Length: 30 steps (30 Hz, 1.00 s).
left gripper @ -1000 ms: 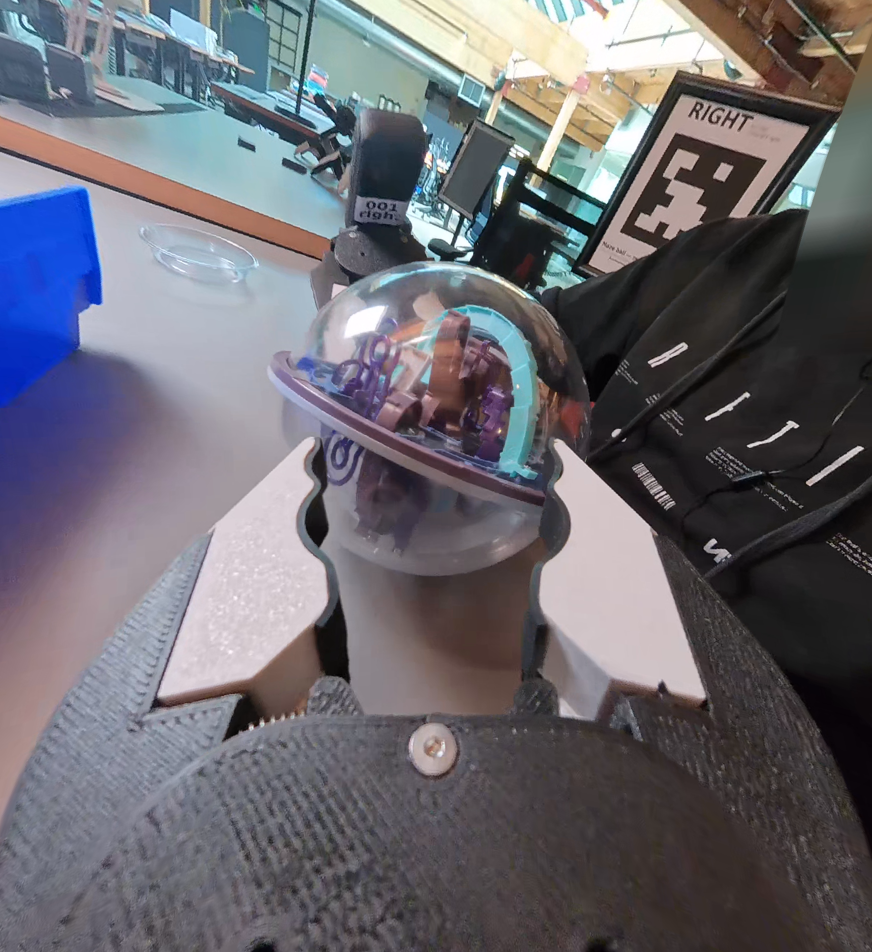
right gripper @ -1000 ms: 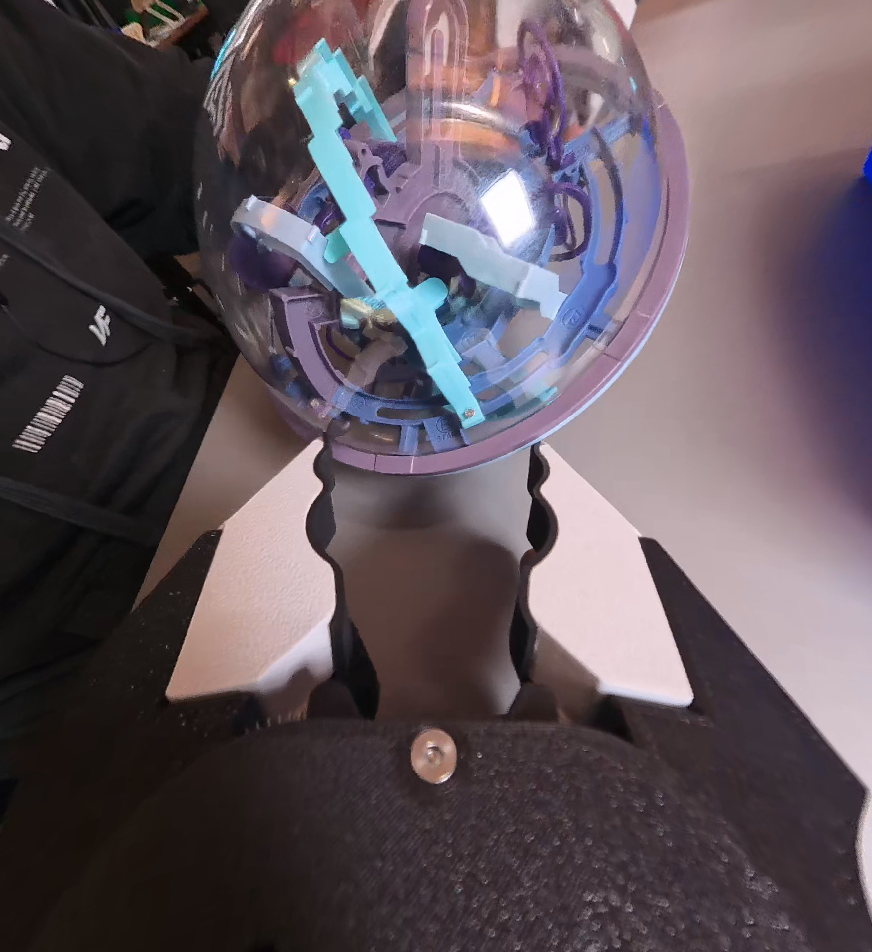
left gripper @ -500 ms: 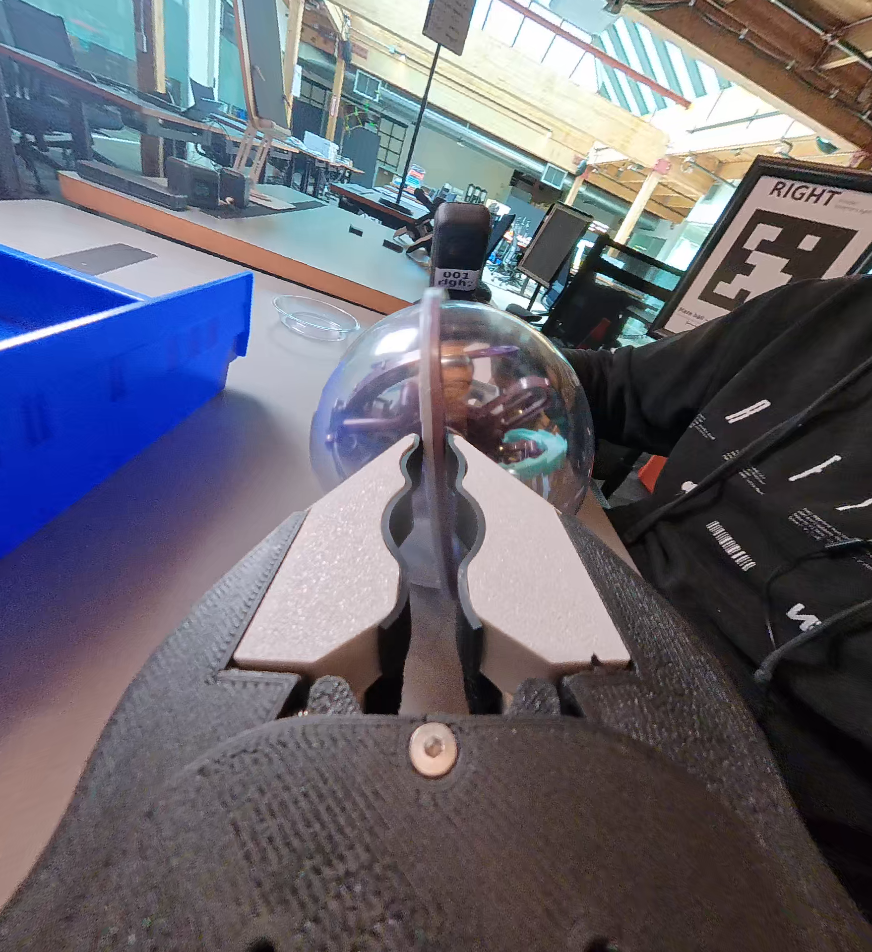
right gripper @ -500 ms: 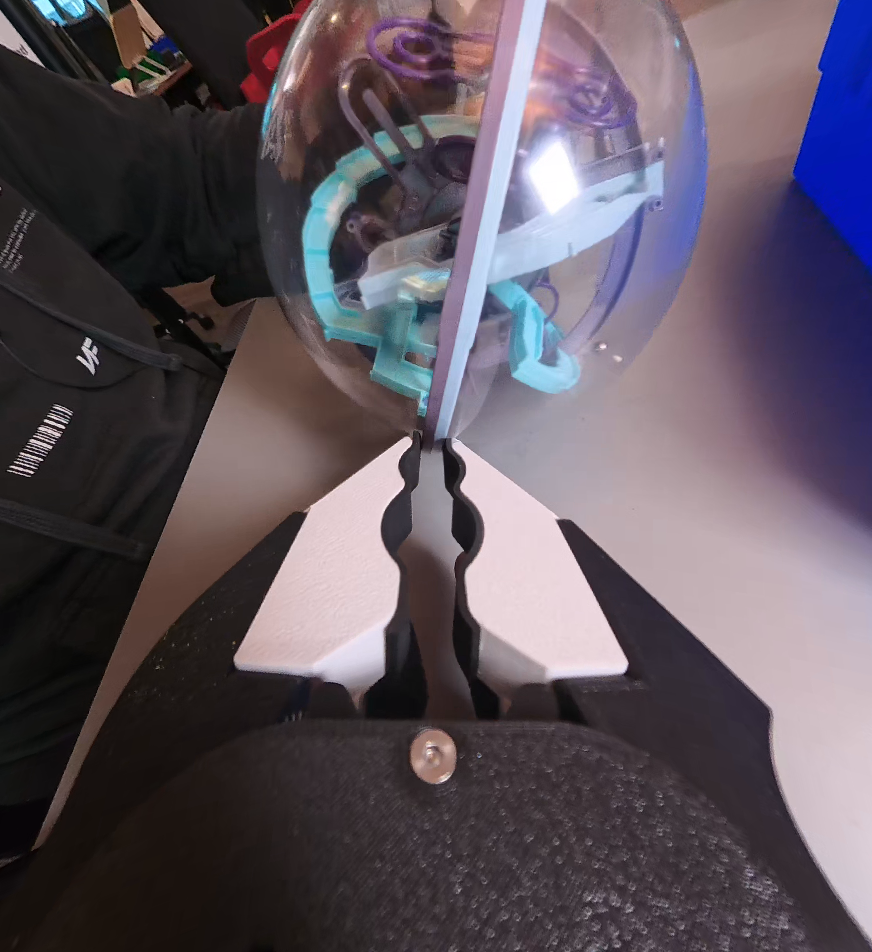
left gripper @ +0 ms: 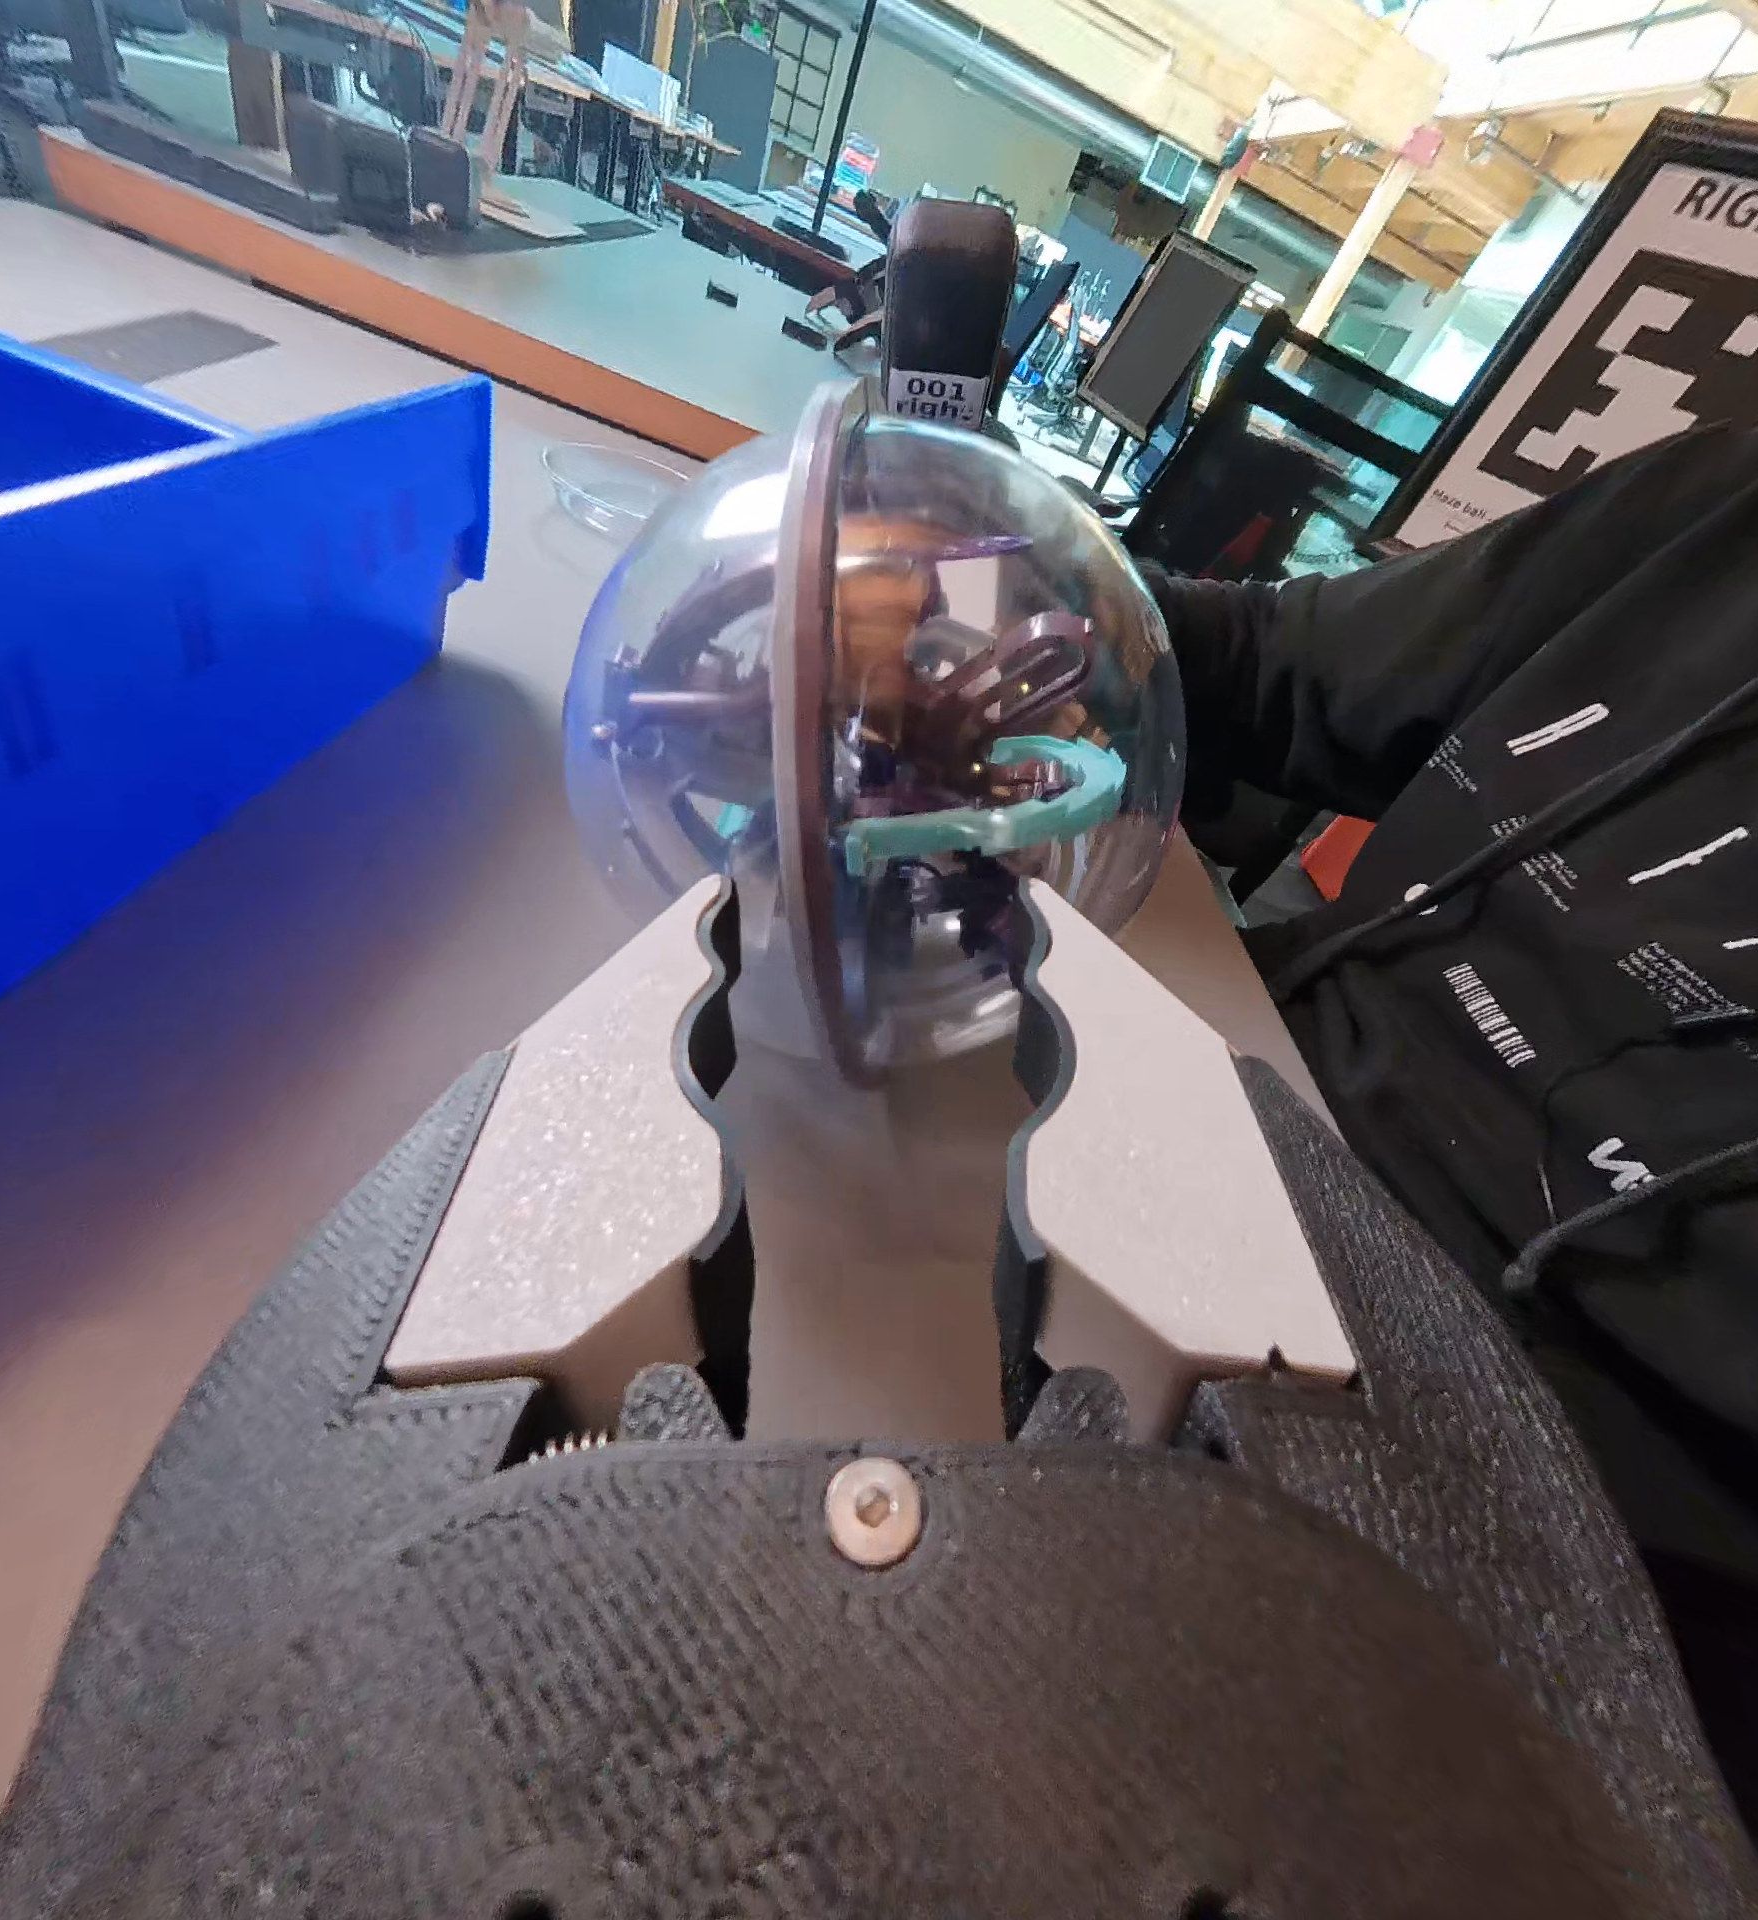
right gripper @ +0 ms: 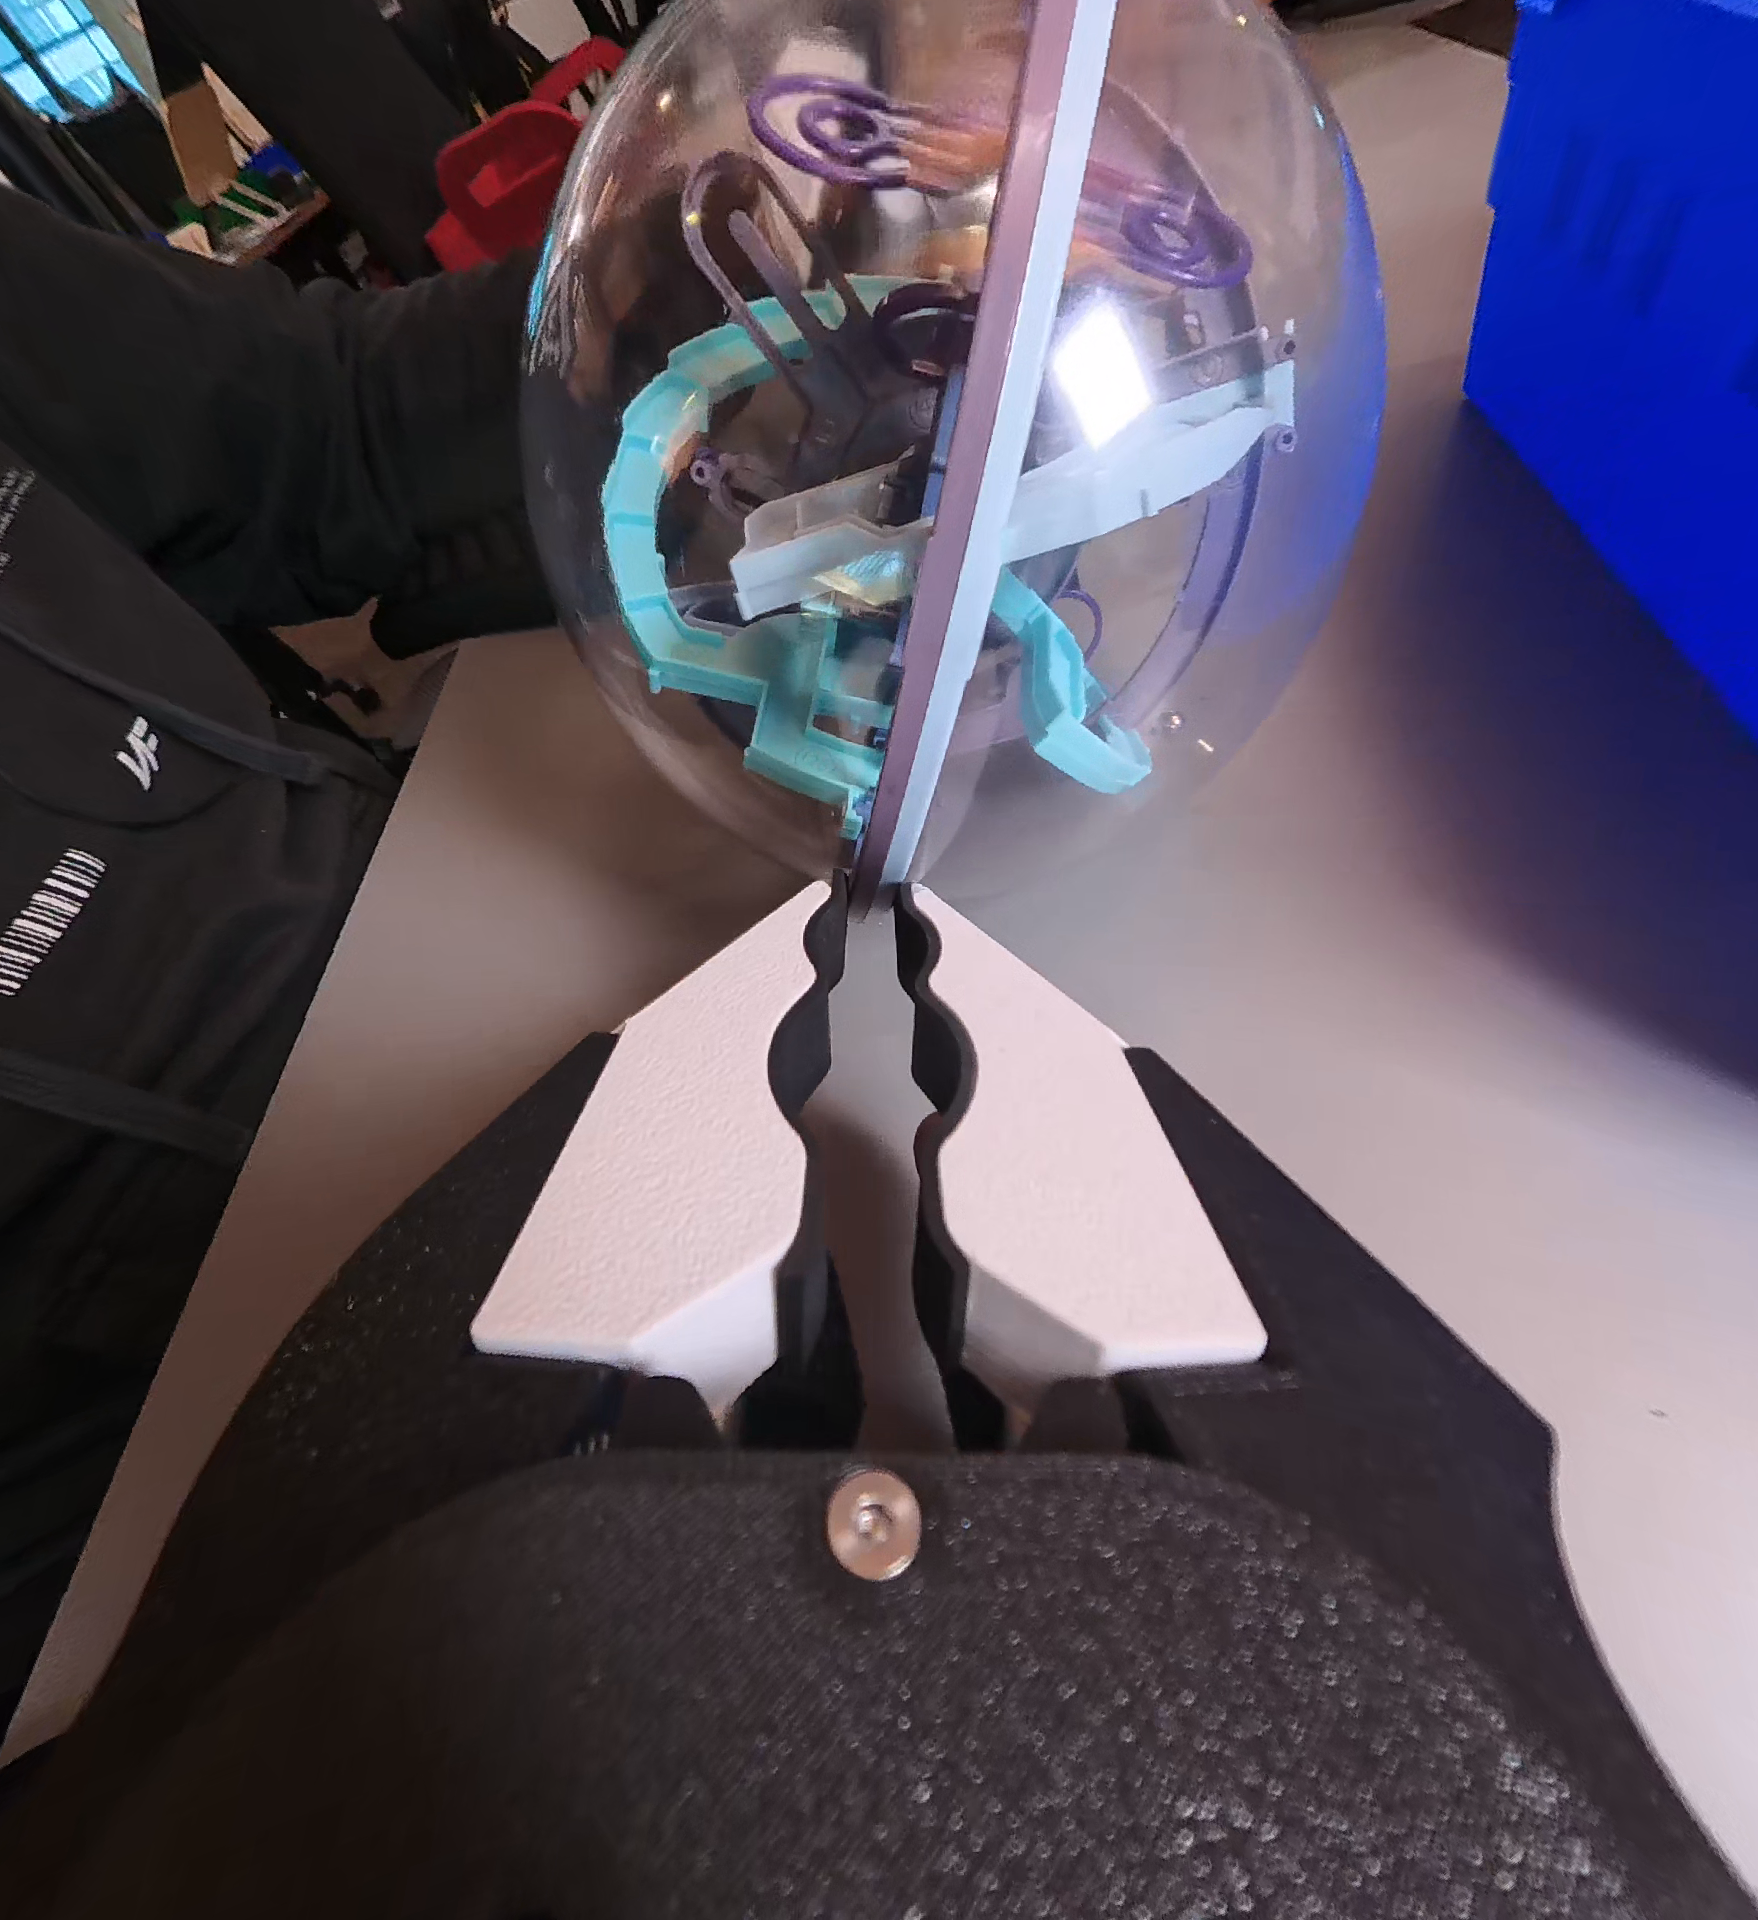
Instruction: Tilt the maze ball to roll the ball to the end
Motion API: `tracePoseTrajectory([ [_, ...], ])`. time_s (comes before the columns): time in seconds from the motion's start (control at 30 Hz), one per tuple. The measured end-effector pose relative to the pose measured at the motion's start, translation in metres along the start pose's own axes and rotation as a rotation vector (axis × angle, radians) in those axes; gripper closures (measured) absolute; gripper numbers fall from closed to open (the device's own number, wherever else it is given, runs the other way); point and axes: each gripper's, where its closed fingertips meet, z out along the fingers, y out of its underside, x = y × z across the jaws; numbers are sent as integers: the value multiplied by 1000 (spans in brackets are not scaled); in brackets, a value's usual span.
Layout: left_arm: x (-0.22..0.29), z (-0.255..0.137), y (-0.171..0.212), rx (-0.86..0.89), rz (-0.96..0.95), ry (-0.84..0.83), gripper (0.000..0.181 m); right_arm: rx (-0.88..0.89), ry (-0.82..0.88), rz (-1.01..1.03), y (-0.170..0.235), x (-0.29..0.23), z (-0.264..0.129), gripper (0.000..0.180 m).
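Observation:
The maze ball (left gripper: 875, 727) is a clear sphere with purple and teal tracks and a purple rim that stands nearly upright. It is held above the grey table (left gripper: 231, 1091). My left gripper (left gripper: 875, 914) is open, its fingers on either side of the sphere's lower part with the rim between them. My right gripper (right gripper: 859, 899) is shut on the rim's lower edge, with the maze ball (right gripper: 958, 447) in front of it. The right gripper also shows in the left wrist view (left gripper: 948, 301), behind the sphere. I cannot pick out the small rolling ball.
A blue bin (left gripper: 179, 623) stands on the table to the left, and shows at the right in the right wrist view (right gripper: 1685, 364). A clear dish (left gripper: 610, 488) lies beyond the ball. A person in a black hoodie (left gripper: 1529, 831) sits close by. A framed marker board (left gripper: 1633, 343) stands behind.
My left gripper was shut on the rim half a second ago and has opened. My right gripper stays shut on the rim. The rim turned from tilted flat to nearly upright.

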Motion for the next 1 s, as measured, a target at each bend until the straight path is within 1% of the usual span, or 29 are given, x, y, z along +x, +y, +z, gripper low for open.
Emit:
tracePoseTrajectory([
  [0.07,-4,1,2,10,-29,6,133,1,5,5,1,3,-1,173],
  [0.17,-3,1,11,-39,-33,30,150,-17,42,30,5,11,-3,172],
  [0.27,-1,5,12,-46,-23,31,162,-43,88,52,10,20,-3,170],
  [0.33,-4,6,11,-35,-6,-2,163,-49,117,38,10,22,-3,168],
  [0.43,-7,6,8,-26,-6,-27,160,-42,169,13,8,28,-4,160],
  [0.57,-12,6,6,-16,6,-69,171,-45,172,23,9,29,-3,161],
  [0.67,-14,6,4,-13,-4,-90,172,-32,174,27,7,29,-4,164],
  [0.87,-12,4,-3,27,-13,-79,173,67,165,11,-9,28,-11,169],
  [1.0,-21,3,8,-29,11,-122,173,159,199,-34,-24,31,-19,172],
])
